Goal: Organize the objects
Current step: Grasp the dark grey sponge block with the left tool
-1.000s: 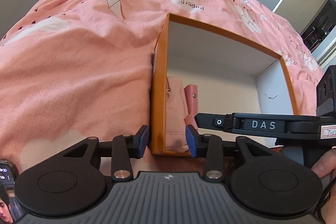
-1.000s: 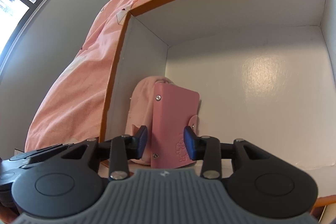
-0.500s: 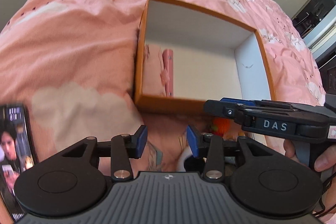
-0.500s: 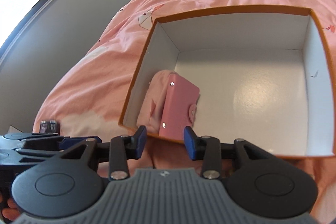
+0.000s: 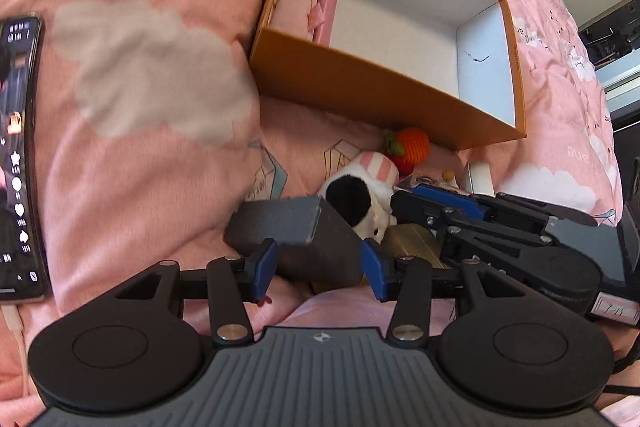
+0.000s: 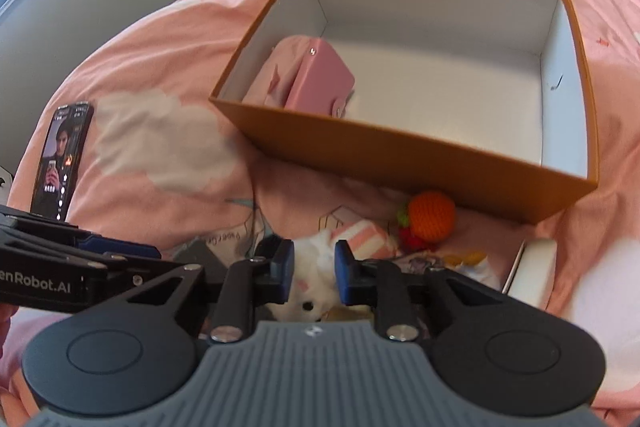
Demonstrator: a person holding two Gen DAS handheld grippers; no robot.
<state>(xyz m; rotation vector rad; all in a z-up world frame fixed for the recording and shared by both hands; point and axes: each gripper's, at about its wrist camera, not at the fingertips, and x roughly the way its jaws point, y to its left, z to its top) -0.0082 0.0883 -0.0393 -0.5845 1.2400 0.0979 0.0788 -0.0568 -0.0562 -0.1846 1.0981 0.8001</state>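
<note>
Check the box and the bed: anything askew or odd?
The wallet stands on edge, leaning on a pouch in the box corner. A lit phone lies on the quilt.

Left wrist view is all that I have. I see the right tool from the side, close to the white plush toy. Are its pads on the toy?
Observer: Yes. In the right wrist view the right tool has the white plush toy between its pads. The jaws have just been closing, and the pads seem to press on it.
Operator: The front wall of the orange box hides part of the floor from me. Is anything lying there?
Observer: From the right wrist, most of the floor of the orange box shows, and it is bare. Only the pink wallet is there, leaning on the pink pouch in the near left corner.
</note>
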